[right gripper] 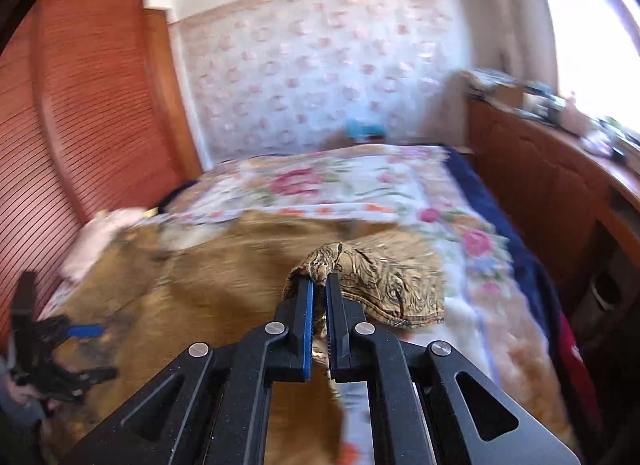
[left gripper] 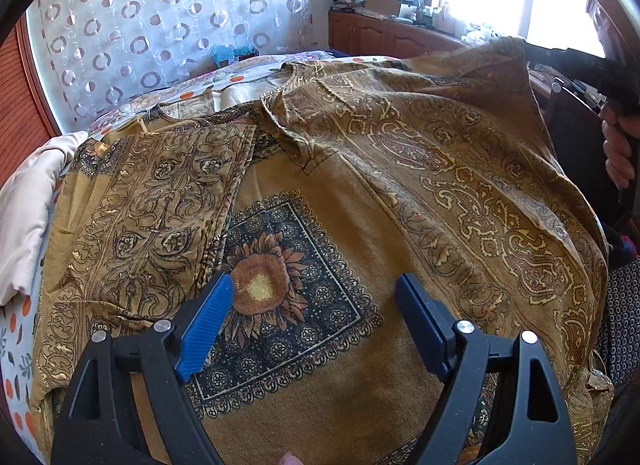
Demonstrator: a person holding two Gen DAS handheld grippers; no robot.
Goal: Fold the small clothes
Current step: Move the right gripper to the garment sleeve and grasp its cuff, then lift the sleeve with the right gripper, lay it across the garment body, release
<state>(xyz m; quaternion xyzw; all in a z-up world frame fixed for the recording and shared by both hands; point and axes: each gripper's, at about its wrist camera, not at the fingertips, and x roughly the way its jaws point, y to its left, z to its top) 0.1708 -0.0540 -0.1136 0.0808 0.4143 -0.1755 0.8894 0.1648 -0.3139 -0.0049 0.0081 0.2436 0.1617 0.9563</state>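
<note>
A mustard-brown printed garment (left gripper: 340, 193) with a sunflower panel (left gripper: 276, 285) lies spread on the bed. Its left side is folded inward. My left gripper (left gripper: 316, 293) is open and hovers just above the sunflower panel, holding nothing. My right gripper (right gripper: 319, 283) is shut on the garment's paisley right edge (right gripper: 384, 281) and holds it lifted off the bed. In the left wrist view that edge rises toward the right gripper's black body (left gripper: 600, 69) at the upper right. The left gripper also shows at the far left of the right wrist view (right gripper: 86, 331).
The bed has a floral cover (right gripper: 340, 185) with a dark blue blanket edge (right gripper: 516, 225). A pale pillow (left gripper: 24, 209) lies at the left. A wooden headboard (right gripper: 80, 113) stands on the left and a wooden cabinet (right gripper: 540, 185) with clutter on the right under the window.
</note>
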